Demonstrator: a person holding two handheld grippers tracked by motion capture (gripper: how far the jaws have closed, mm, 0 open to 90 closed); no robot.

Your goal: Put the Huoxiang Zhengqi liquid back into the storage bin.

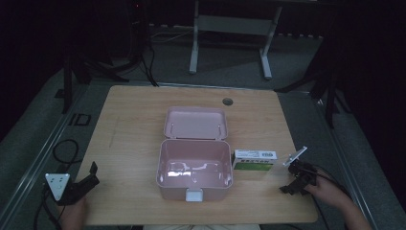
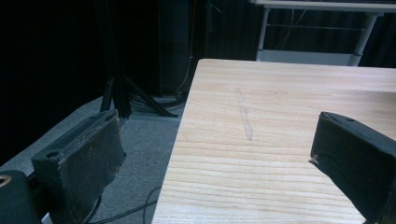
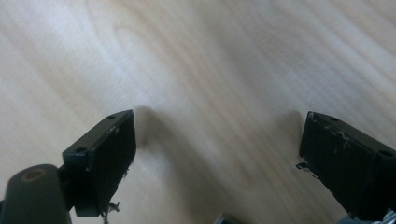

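Early stage, by the look of things — nothing picked up yet. Pink box (image 1: 195, 172) at the centre of the surface (image 1: 129, 129), lid (image 1: 195, 123) thrown back toward 12 o'clock, inside apparently empty apart from glare on the bottom. Small white-and-green carton (image 1: 254, 158) lying flat just beside the box wall at 3 o'clock, perhaps touching it, outside the box. Right gripper (image 1: 293, 179) at about 4 o'clock from the box, near the carton but apart from it, jaws spread and holding nothing; in the right gripper view (image 3: 217, 154) just bare wood grain between them. Left gripper (image 1: 91, 175) off at 8 o'clock by the surface's corner, well apart from both things, jaws likewise wide and empty — seen in its own view (image 2: 212, 154) straddling the surface edge. Likely left to do: reach for the carton, grasp it, set it into the box, maybe close the lid. Hard to read: print on the carton too small, room beyond the surface dark, both forearms cut off at the bottom edge.
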